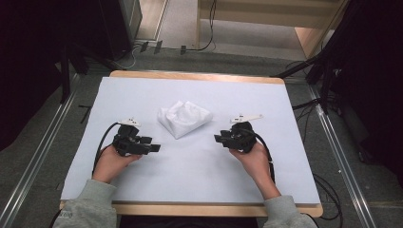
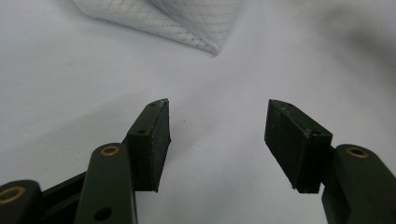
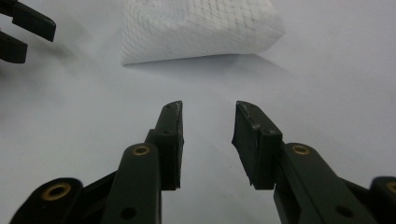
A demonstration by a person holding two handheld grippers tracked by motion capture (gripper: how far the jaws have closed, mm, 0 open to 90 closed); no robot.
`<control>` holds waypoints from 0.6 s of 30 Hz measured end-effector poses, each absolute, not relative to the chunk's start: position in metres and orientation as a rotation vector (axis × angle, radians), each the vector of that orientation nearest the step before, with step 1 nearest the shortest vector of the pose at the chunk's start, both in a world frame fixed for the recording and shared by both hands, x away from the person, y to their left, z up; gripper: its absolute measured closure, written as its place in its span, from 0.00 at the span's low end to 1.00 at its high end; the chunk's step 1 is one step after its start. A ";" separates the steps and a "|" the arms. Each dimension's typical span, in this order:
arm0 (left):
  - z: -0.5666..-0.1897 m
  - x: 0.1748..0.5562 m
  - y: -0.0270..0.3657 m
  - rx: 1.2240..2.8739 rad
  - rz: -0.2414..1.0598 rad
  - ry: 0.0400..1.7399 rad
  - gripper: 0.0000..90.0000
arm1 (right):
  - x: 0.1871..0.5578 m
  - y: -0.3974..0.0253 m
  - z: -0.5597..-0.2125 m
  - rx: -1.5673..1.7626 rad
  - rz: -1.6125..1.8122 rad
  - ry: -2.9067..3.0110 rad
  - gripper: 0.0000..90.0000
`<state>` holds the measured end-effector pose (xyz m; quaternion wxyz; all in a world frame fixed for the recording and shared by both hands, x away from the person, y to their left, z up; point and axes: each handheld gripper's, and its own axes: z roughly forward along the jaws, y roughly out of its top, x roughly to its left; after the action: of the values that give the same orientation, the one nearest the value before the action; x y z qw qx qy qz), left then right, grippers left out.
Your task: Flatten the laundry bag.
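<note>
Crumpled white cloth (image 1: 184,118) sits mid-table between us. Left gripper (image 1: 153,145) and right gripper (image 1: 217,138) both spread, empty, resting near it. Tip: we come in low, pinch opposite corners, not bunched middle.

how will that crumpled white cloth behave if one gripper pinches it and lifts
The crumpled white mesh-patterned cloth is probably floppy: it lies in soft folds and creases, so it would likely drape and unfold when lifted. It looks thin and light, so a push would probably bunch or slide it across the smooth white table cover. Nothing suggests it would roll or break.
</note>
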<state>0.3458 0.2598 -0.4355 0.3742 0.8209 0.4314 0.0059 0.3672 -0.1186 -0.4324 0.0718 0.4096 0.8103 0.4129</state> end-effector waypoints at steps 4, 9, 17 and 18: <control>-0.435 0.343 0.262 2.094 0.020 1.112 0.46 | 0.370 -0.116 -0.433 1.235 1.232 2.456 0.73; -0.434 0.340 0.264 2.094 0.022 1.112 0.46 | 0.373 -0.113 -0.428 1.222 1.243 2.454 0.74; -0.432 0.334 0.268 2.084 0.026 1.133 0.45 | 0.378 -0.107 -0.421 1.191 1.245 2.461 0.69; -0.432 0.334 0.269 2.084 0.025 1.134 0.45 | 0.379 -0.106 -0.420 1.184 1.247 2.463 0.69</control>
<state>0.3338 0.2686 -0.4321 0.3751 0.8143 0.4429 0.0097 0.3790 -0.1061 -0.4199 0.0688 0.3932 0.8180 0.4141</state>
